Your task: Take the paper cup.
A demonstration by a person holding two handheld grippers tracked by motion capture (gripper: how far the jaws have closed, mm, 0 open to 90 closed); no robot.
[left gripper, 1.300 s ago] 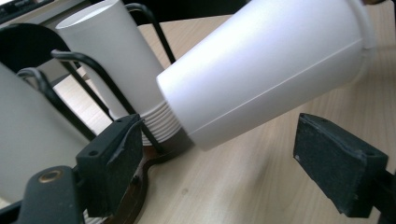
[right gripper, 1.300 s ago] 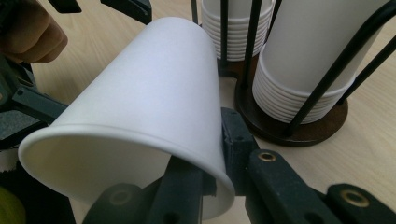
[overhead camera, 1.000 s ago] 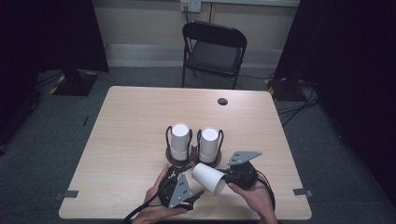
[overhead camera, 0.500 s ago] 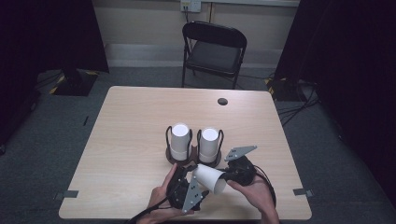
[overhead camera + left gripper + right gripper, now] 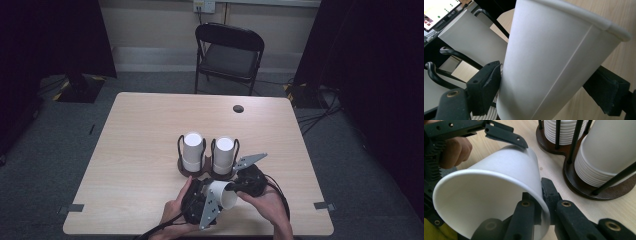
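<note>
Item one, nearest me — right claw (image 5: 541, 202), clamped on the rim of a single white paper cup (image 5: 491, 192): one jaw sits inside the mouth, the other outside the wall, the rim pinched between them. The cup lies on its side above the bench (image 5: 140, 150), mouth toward my right hand, base toward my left. Item two — left claw (image 5: 549, 90), jaws wide and straddling the cup's body. They have just been closing in from their widest; the left pad (image 5: 485, 87) looks to be at the cup wall, while the far jaw seems to stand just short of it, so I log this as closing in, not yet a firm grip. A second ago the left claw lay beside the cup in the high view; now it brackets it. My reading: a hand-over or a two-claw steadying of the cup is under way, and the left jaws need to finish closing gently, since thin paper crushes easily. Item three, just beyond — a dark wooden cup holder (image 5: 192, 171) with black wire posts, carrying two upside-down stacks of white cups (image 5: 192, 150) side by side. Farthest — a folding chair (image 5: 229, 55) behind the bench.
</note>
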